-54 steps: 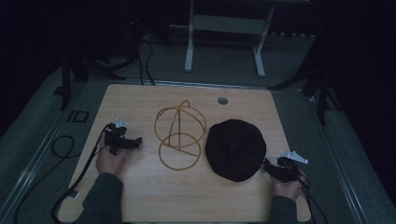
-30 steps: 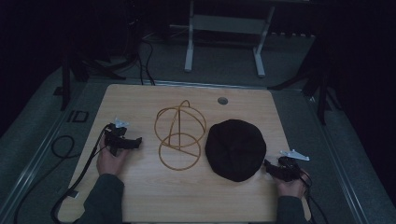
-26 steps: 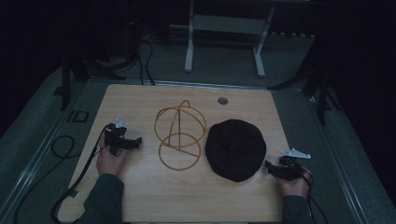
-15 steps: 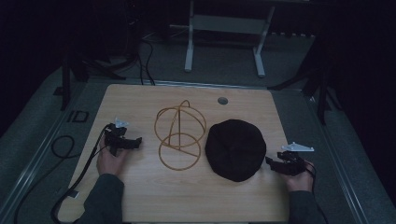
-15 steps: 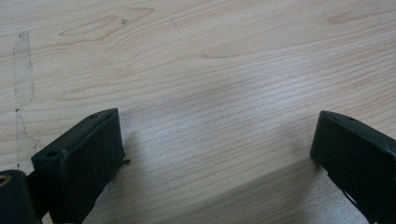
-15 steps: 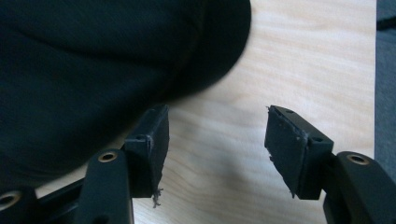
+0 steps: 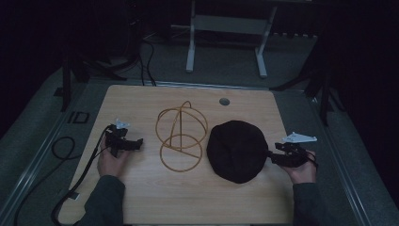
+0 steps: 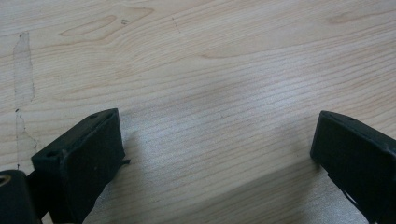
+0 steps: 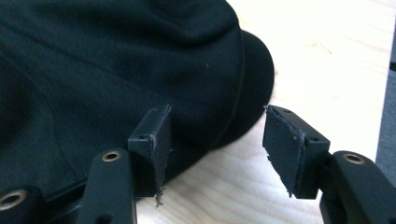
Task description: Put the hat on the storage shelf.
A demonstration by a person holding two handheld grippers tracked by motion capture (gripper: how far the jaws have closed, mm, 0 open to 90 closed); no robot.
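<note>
A black cap (image 7: 237,149) lies flat on the right half of the wooden table (image 7: 141,101). A gold wire stand (image 7: 181,136) with a ring base stands at the middle. My right gripper (image 7: 272,157) hovers at the cap's right edge and points left at it. In the right gripper view its jaws (image 9: 215,140) have just been closing but stay apart. The cap's rim (image 9: 252,70) lies partly between them, untouched by the pads. My left gripper (image 7: 136,142) rests left of the stand, open (image 8: 217,149) over bare wood.
A small round hole (image 7: 224,101) sits near the table's far edge. A black cable (image 7: 61,146) loops on the floor at the left. A metal frame (image 7: 226,23) stands on the floor beyond the table. The table's right edge lies just past my right hand.
My right hand has lifted its gripper off the table beside the cap. The left hand, the cap and the wire stand have not moved.
</note>
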